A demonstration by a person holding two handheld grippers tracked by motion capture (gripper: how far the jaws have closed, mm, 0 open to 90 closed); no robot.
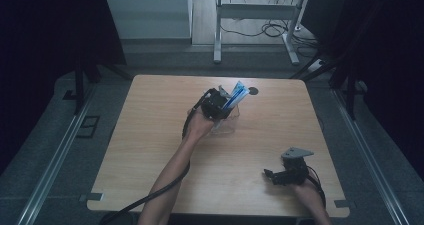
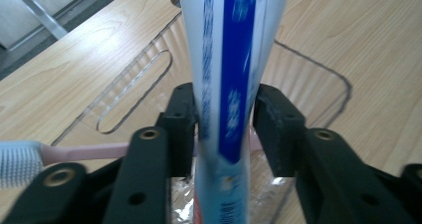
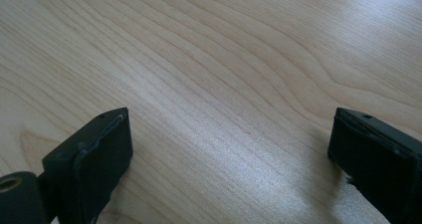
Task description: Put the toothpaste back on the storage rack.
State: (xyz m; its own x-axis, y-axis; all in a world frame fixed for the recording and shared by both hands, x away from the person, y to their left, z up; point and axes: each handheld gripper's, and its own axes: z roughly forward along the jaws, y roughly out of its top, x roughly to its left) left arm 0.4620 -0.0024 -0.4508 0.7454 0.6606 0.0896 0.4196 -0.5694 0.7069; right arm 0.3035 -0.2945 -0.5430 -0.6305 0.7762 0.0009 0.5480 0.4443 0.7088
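Desk (image 1: 150, 150): light wood top, a round cable hole near the far edge.

Left gripper (image 1: 223, 104), high view: over the middle of the desk, toward the far edge, hand behind it, cable trailing back to the near edge. A toothpaste tube (image 1: 237, 94), white with blue print, sticks up and away out of it, toward the far edge.

Left gripper (image 2: 224, 129), its own view: the toothpaste tube (image 2: 231, 84) stands lengthwise between the two black jaws and runs from the bottom of the frame out through the top. Left jaw looks to be touching the tube's side. Right jaw stands a little off it, a thin gap showing. So: jaws at a middling width, tube between them, not pinched from both sides as far as can be seen.

Under the tube: a clear plastic tray (image 2: 149, 64) with a ribbed floor and a slot-shaped handle, flat on the desk. A pink-handled toothbrush (image 2: 50, 154) with a white bristle head lies across it at the left, just behind the left jaw.

Right gripper (image 1: 280, 175), high view: near the desk's near right corner, well apart from the tube, grey three-cornered plate on top.

Right gripper (image 3: 229, 149), its own view: jaws spread wide, bare wood grain between them.
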